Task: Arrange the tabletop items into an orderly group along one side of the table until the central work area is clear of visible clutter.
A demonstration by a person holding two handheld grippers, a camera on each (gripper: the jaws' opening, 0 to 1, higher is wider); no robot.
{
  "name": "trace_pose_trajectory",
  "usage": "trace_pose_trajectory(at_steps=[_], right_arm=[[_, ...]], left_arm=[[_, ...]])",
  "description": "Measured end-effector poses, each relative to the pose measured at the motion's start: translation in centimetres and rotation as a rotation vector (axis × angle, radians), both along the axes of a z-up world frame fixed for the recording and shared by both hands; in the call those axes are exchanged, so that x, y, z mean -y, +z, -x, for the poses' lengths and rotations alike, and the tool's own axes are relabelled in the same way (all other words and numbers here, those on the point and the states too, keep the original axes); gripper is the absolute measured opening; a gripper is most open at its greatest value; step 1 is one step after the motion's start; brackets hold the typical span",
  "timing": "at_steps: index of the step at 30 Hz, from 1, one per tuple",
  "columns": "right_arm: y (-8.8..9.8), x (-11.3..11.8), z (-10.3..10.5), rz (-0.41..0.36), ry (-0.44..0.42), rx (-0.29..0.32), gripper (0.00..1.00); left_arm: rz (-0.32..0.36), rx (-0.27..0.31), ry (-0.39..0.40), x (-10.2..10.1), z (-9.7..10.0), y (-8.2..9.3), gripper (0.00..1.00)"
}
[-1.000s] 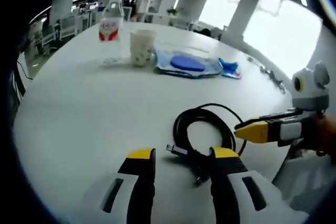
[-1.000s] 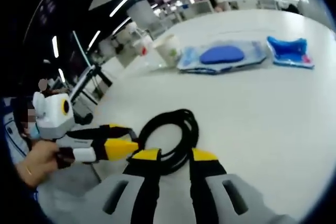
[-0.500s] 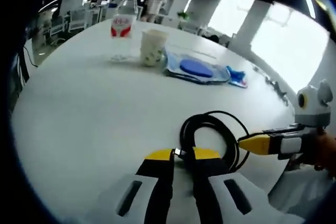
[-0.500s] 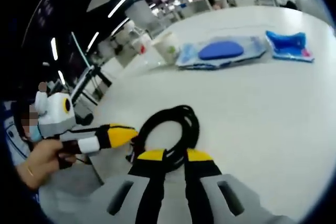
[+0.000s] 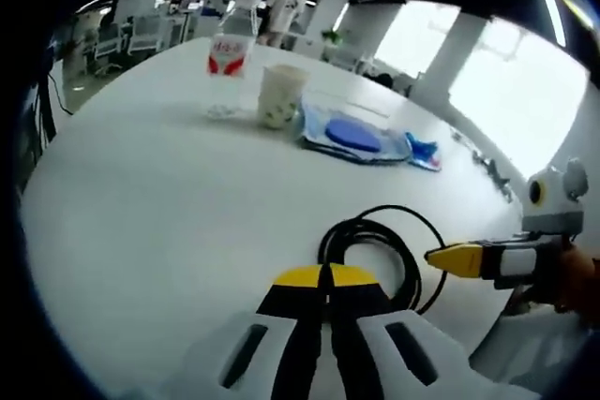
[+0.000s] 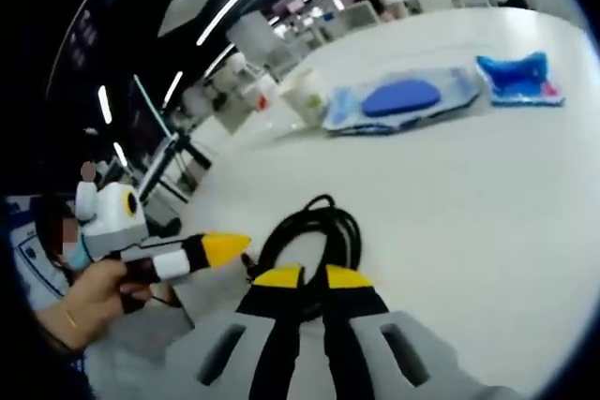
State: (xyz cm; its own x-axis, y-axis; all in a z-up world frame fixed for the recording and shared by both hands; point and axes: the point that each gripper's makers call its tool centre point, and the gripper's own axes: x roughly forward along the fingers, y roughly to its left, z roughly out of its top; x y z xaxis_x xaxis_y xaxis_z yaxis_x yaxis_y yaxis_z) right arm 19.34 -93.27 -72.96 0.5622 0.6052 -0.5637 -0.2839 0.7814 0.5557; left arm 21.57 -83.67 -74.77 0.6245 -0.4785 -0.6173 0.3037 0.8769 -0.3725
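On the white tabletop (image 5: pixel 141 203), a bottle (image 5: pixel 232 39), a cup (image 5: pixel 280 96), a blue mat (image 5: pixel 354 136) and a blue pouch (image 5: pixel 424 150) sit in a row toward the far edge. The black cable (image 5: pixel 375 241) lies coiled near the near edge. The left hand-held gripper (image 5: pixel 325 276) has its yellow tips pressed together at the coil's near side, hiding whatever strand they may pinch, while the right hand-held gripper (image 6: pixel 312 277) is nearly closed around a strand, the tips covering the contact.

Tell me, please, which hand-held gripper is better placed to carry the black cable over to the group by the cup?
Probably either: the left hand-held gripper and right hand-held gripper both look shut on the coiled black cable. The cup lies straight ahead in the left gripper view, so I'd lean left.
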Motion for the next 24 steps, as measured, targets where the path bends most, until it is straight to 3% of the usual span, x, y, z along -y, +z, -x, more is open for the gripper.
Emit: trace_pose_trajectory(at_steps=[17,24], right_arm=[[2.2,-0.9,-0.2,-0.115,-0.029,0.000,0.00],[3.8,-1.5,-0.3,-0.139,-0.006,0.027,0.00]], left_arm=[[0.001,0.032,0.001,0.3,-0.1,1.2,0.00],[-0.007,0.069,-0.044,0.6,0.2,2.0,0.00]])
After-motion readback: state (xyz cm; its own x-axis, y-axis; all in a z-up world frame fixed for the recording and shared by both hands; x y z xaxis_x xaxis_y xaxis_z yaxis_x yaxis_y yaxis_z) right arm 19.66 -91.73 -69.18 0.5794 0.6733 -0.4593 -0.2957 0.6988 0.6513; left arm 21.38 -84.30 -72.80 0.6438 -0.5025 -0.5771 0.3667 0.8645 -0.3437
